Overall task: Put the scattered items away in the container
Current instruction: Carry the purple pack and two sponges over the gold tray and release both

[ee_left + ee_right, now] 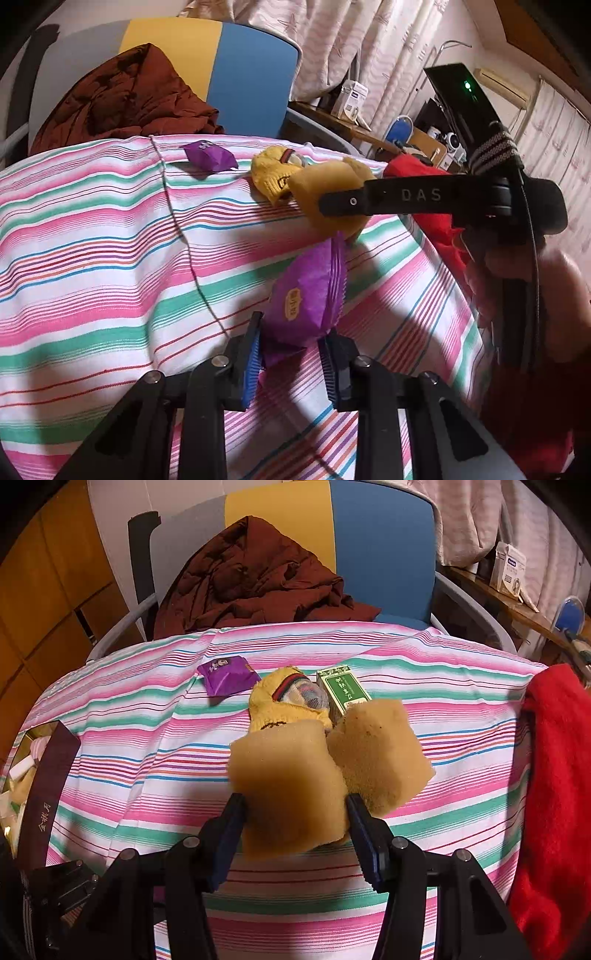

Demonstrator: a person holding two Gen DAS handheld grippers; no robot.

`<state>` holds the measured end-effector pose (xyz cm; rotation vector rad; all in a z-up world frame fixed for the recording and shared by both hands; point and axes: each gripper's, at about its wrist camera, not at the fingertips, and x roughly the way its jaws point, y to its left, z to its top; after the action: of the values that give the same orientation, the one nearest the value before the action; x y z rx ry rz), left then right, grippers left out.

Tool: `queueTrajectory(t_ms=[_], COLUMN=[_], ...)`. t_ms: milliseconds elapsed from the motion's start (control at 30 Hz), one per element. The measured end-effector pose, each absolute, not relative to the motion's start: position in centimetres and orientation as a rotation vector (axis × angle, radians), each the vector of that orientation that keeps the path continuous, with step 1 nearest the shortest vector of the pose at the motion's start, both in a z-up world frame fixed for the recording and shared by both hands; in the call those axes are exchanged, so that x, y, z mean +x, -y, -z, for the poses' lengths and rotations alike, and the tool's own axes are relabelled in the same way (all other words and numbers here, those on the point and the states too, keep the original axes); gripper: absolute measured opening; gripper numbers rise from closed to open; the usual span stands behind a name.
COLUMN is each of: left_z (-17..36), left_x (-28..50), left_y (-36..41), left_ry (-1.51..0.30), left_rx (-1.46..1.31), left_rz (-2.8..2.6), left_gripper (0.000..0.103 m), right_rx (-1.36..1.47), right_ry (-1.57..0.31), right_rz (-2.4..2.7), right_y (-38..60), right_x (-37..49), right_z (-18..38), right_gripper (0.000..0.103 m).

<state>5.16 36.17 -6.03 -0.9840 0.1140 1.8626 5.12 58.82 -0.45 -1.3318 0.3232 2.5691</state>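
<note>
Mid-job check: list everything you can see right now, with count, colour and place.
snack packet: 2, purple; one in the left gripper, one far on the cloth
sponge: 1, tan, folded in the right gripper
knit sock: 1, yellow, mid-cloth
small box: 1, green, beside the sock
container: 1, dark rim, left edge
tablecloth: 1, striped pink, green, white
red cloth: 1, right edge
brown jacket: 1, on the chair
chair: 1, grey, yellow, blue
left gripper: shut on packet
right gripper: shut on sponge
</note>
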Motion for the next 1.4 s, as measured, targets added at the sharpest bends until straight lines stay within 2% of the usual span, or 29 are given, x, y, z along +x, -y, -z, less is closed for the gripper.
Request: queueTrajectory(t_ms=[400, 533, 900, 1167, 1400], left_z=[6.6, 6.7, 4.8, 1.8, 0.0], left_x=[5.3, 6.3, 8.8, 8.9, 7.6], left_y=[-32.6, -31.3, -28.2, -24.8, -19.7], left_ry=[0.008, -0.005, 0.002, 0.081, 0.165], left_rx=[-0.989, -0.967, -0.913, -0.841, -0.829], left_rz=[-1.906, -1.928, -1.944, -1.987, -2.09], left_gripper=[0.026, 0.026, 0.025, 0.025, 0.025], right_rx=[-1.341, -1.316, -1.326, -1.256, -1.166], right_ry=[-0.477, -0.505, -0.499, -0.477, -0.303], right_rz=[-2.599, -2.636, -2.659, -2.717, -2.845], right_y=[-59.3, -59.1, -58.6, -58.3, -55.6], right_x=[5.5, 5.7, 5.4, 5.8, 6.0], right_z=[0.7, 0.3, 0.3, -0.8, -2.6], right_gripper=[0.056, 0.056, 0.056, 0.056, 0.056])
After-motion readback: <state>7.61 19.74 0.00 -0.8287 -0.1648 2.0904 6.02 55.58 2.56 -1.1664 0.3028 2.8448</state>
